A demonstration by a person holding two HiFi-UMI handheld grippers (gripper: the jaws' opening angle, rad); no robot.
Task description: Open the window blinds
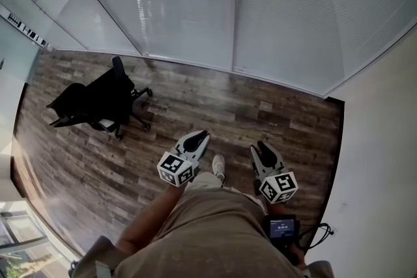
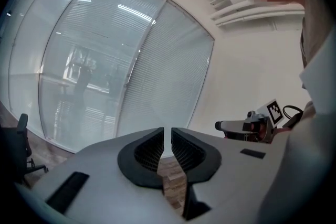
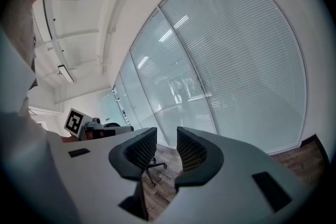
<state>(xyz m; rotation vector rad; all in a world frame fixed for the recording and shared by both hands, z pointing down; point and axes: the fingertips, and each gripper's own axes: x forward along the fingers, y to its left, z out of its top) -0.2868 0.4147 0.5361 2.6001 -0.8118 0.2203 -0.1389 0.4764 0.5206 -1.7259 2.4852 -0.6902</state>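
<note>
Two-handed, well short of the closed blinds dead ahead, slats level: right gripper seemingly nearer them, fingers slightly parted, empty; left gripper clenched on nothing.

The floor is matt, grainy wood planking. The window blinds look matt white, finely slatted; the glass wall is glossy. The left tongs show smooth grey plastic, ribbed black pads.
</note>
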